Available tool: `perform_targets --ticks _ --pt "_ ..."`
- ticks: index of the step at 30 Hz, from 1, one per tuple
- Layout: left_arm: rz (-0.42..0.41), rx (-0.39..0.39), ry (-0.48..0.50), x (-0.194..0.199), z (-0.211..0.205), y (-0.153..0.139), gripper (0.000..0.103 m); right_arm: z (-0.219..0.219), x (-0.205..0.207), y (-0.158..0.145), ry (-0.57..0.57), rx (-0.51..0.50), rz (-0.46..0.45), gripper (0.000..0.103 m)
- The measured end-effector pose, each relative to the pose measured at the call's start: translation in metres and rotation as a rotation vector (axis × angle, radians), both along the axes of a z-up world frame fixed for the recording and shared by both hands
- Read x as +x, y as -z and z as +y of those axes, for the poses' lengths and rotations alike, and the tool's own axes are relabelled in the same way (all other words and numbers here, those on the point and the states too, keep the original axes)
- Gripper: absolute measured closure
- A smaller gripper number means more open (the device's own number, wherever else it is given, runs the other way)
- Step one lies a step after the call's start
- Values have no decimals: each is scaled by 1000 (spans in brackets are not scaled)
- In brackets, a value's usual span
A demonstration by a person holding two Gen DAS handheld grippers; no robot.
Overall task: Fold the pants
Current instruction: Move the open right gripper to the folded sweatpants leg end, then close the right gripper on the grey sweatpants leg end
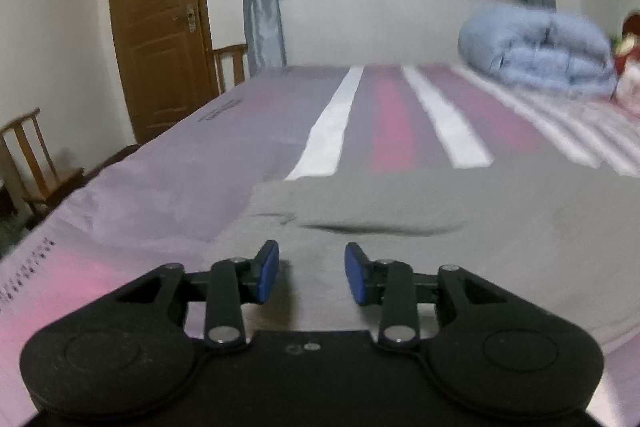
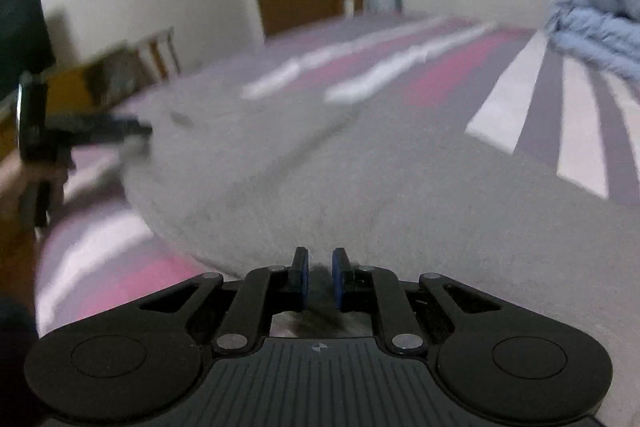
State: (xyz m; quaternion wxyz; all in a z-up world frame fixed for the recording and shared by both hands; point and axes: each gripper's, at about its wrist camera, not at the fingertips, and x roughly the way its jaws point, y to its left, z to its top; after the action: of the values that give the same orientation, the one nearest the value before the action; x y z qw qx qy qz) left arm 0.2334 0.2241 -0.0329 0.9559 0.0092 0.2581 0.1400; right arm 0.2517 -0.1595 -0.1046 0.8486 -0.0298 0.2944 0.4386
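Pants matt grey soft cloth; bedsheet smooth striped cloth; door wood.

The gray pants lie spread out on the striped bed; the soft cloth looks mostly flat, with one dark wrinkle across it; one edge is lifted up.

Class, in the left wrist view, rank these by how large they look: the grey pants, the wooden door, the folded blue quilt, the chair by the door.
1. grey pants, though nearness to the camera enlarges them
2. wooden door
3. folded blue quilt
4. chair by the door, only partly visible
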Motion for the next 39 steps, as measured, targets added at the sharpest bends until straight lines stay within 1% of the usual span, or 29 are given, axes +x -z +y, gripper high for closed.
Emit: perform_targets --ticks 1,2,3,4,5,7,8,9,10,11,12,13,14,15,17,18,20,21,22,23,24,25,27,28,31,32,36,37,39 --pt "-5 3 -9 -3 -7 2 44 5 0 7 -18 -41 4 90" --pt "-2 9 -19 -4 -14 7 34 11 -2 14 -27 -83 13 90" --pt "36 1 -31 -2 -19 13 35 11 -1 14 -19 -70 5 90" --pt "51 -5 -49 -3 -24 15 42 7 4 11 -4 -43 31 90" --pt "25 -10 -53 -5 -28 14 40 1 12 7 44 -3 57 90" --pt "-38 -26 -39 -14 -42 11 35 -19 28 -2 179 71 61 90" --pt "-48 -31 -37 -15 -48 11 33 -26 36 -5 234 79 50 90" --pt "-48 -31 -27 -16 -55 15 27 -31 40 -5 270 69 39 90" --pt "-27 -27 -22 -15 -59 21 25 -34 45 -1 282 50 61 90" --pt "17 -28 -19 -10 -60 29 26 -36 49 6 266 29 117 90" --pt "42 -37 -20 -8 -58 38 24 -37 48 13 222 8 162 90" --pt "32 -56 -18 -8 -54 40 24 -42 42 12 210 12 135 90" --pt "28 -97 -18 -9 -47 40 24 -49 36 10 222 17 118 90" --pt "25 -117 -19 -10 -42 39 24 -64 30 7 261 45 116 90" --pt "19 -110 -16 -13 -40 38 24 -103 17 3 367 154 117 90" --pt "17 -106 -11 -15 -39 38 25 -122 9 0 413 183 107 89" --pt "14 -104 -11 -19 -40 38 24 -164 -12 -5 552 227 77 89" --pt "8 -109 -16 -22 -41 39 23 -191 -21 -5 631 280 96 89" --pt "2 -114 -22 -23 -42 41 20 -219 -31 -4 717 338 121 86" --pt "-10 -120 -28 -26 -44 43 19 -245 -40 -3 803 384 142 78" --pt "-24 -131 -31 -27 -43 46 18 -271 -49 -1 898 427 159 49" --pt "-31 -138 -32 -26 -42 46 15 -293 -60 0 972 467 159 28" --pt "-25 -155 -51 -26 -39 47 10 -331 -72 2 1079 557 185 28" --pt "-21 -168 -62 -26 -38 47 8 -344 -75 4 1105 580 197 28" --pt "-20 -220 -71 -27 -31 49 7 -368 -75 7 1177 605 211 29" --pt "-19 -221 -74 -28 -31 50 7 -374 -73 10 1185 624 226 31" --pt "-12 -207 -78 -27 -32 50 7 -391 -60 24 1251 683 303 55" --pt "-12 -208 -78 -27 -32 50 7 -399 -65 28 1259 689 312 58" --pt "-11 -208 -78 -27 -32 50 7 -402 -52 31 1254 695 336 59"
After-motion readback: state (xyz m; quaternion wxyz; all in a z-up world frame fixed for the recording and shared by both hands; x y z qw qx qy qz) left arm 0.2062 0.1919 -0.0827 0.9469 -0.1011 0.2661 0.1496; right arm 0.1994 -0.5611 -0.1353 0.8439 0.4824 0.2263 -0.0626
